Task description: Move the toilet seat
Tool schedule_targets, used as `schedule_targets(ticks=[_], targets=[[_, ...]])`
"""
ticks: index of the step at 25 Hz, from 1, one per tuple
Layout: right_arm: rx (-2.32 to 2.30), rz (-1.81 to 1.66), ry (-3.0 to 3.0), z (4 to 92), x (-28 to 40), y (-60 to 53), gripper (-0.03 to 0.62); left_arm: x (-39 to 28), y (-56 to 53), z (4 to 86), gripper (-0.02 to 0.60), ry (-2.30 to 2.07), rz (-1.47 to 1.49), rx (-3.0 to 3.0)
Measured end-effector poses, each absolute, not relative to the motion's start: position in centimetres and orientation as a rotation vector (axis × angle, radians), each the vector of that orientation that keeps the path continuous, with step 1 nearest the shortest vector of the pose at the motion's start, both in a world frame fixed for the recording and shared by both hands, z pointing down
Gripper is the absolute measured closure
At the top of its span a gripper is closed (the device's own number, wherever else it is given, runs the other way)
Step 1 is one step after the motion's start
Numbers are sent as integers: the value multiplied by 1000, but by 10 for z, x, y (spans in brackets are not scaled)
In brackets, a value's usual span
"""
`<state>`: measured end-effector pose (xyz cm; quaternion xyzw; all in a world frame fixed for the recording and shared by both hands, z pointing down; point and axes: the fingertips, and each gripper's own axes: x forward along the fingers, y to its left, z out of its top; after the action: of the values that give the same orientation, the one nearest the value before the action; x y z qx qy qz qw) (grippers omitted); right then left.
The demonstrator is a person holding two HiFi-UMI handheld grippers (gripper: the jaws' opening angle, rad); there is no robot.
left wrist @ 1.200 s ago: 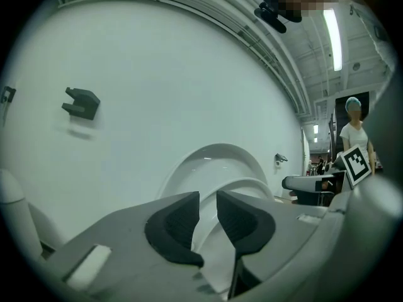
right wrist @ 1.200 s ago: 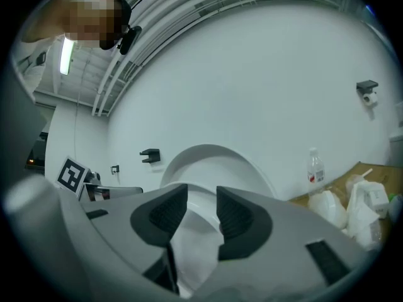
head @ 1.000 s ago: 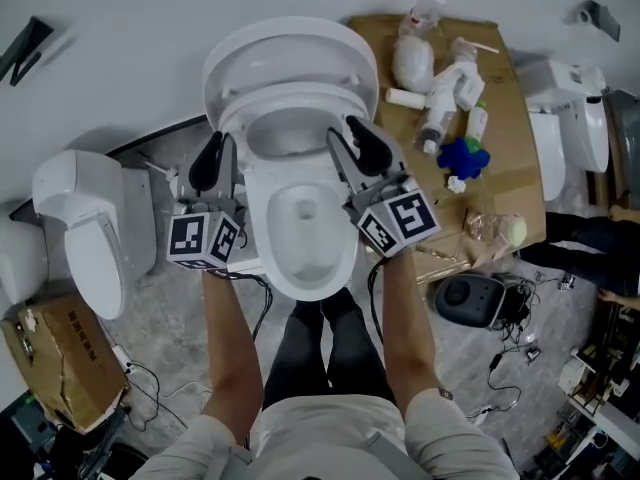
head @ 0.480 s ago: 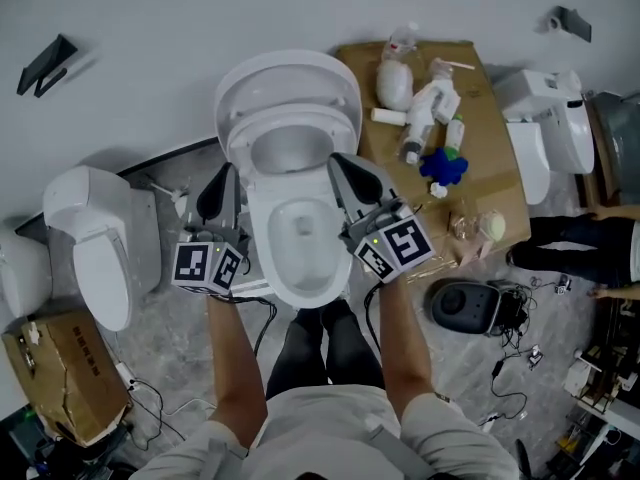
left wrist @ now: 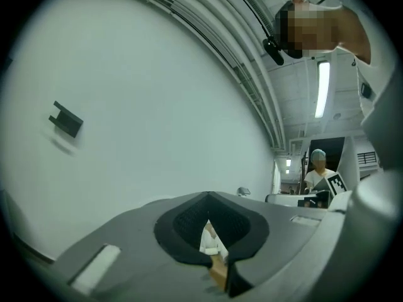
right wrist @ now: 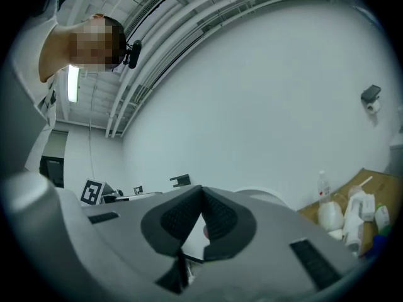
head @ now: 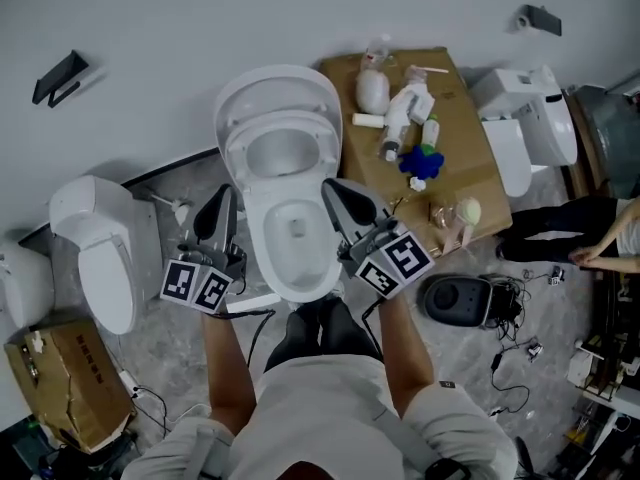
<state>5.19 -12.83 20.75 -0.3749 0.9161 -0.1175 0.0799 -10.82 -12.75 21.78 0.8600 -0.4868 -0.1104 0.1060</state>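
Observation:
The white toilet stands against the wall in the head view. Its lid (head: 272, 93) and seat ring (head: 285, 153) are tipped up, and the bowl (head: 295, 238) lies open below them. My left gripper (head: 221, 198) hangs left of the bowl, apart from it, jaws shut on nothing. On the bowl's right, my right gripper (head: 336, 188) is likewise shut and empty. In the left gripper view the closed left gripper (left wrist: 208, 197) points level at the bare wall. The right gripper (right wrist: 201, 190) does the same in its own view.
A second toilet (head: 100, 258) stands at the left, a third (head: 525, 118) at the right. A cardboard sheet (head: 455, 118) beside the toilet carries bottles (head: 405, 108). A black round device (head: 455, 300) and cables lie on the floor. A person (head: 600, 243) sits at the right edge.
Both grippers have drawn back from the raised seat ring and risen. The right jaws, spread a second ago, are now closed. The seat and lid stay up.

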Motion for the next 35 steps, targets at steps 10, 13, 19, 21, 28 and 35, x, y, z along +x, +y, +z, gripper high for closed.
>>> schedule_targets(ticks=[10, 13, 19, 21, 28, 35], targets=[[-1103, -367, 2762, 189, 58, -90, 589, -74, -82, 197, 580, -1309, -309, 2584], [-1094, -359, 2785, 188, 56, -83, 589, -64, -75, 195, 580, -1281, -296, 2602], [-1090, -361, 2806, 191, 54, -74, 589, -50, -69, 195, 580, -1250, -267, 2624], [-1090, -365, 2809, 192, 54, -73, 589, -48, -69, 196, 580, -1250, -263, 2625], [-1082, -357, 2825, 192, 55, -71, 589, -44, -69, 198, 580, -1256, -245, 2623], [-1077, -352, 2836, 193, 54, -70, 589, -43, -68, 197, 580, -1258, -238, 2626]])
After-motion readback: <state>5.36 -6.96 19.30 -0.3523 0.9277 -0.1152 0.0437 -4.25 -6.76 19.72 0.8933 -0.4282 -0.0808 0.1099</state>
